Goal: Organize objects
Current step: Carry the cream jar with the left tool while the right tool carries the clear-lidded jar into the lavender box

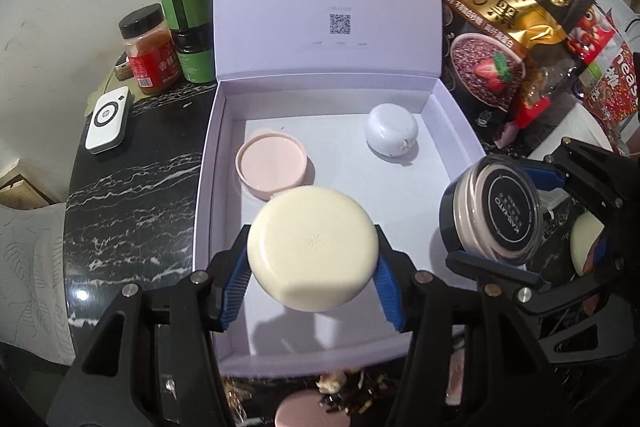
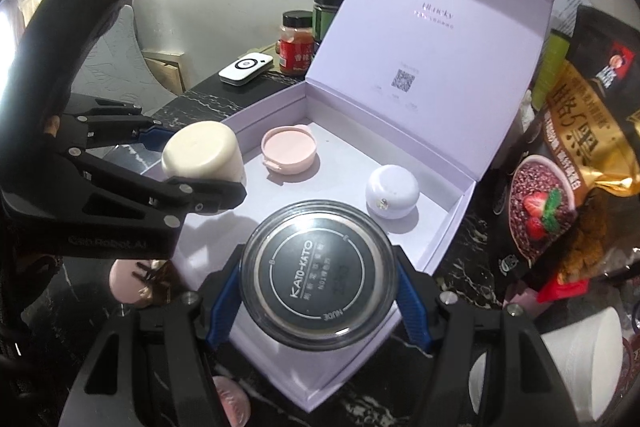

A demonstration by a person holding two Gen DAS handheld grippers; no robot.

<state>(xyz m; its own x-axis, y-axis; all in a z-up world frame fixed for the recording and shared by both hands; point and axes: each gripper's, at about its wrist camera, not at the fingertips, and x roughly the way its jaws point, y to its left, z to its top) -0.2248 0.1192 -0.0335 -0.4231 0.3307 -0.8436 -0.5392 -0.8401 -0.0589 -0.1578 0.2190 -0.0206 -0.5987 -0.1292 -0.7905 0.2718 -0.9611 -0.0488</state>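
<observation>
An open lilac gift box (image 1: 452,119) (image 2: 456,211) stands on the black marble table with its lid upright. Inside lie a pink round case (image 1: 272,167) (image 2: 289,149) and a white round case (image 1: 391,131) (image 2: 393,191). My left gripper (image 1: 313,263) (image 2: 200,167) is shut on a cream round case (image 1: 312,247) (image 2: 202,155), held above the box's front left. My right gripper (image 2: 318,293) (image 1: 496,211) is shut on a clear powder jar with a black KATO-KATO lid (image 2: 318,287) (image 1: 492,209), held over the box's front right edge.
Red and green jars (image 1: 150,51) (image 1: 188,23) and a white charger (image 1: 108,125) stand left of the box. A black-and-gold oat bag (image 1: 504,19) (image 2: 576,155) stands at its right. Pink items (image 1: 308,409) (image 2: 128,285) lie at the table's front. A white cup (image 2: 580,359) stands front right.
</observation>
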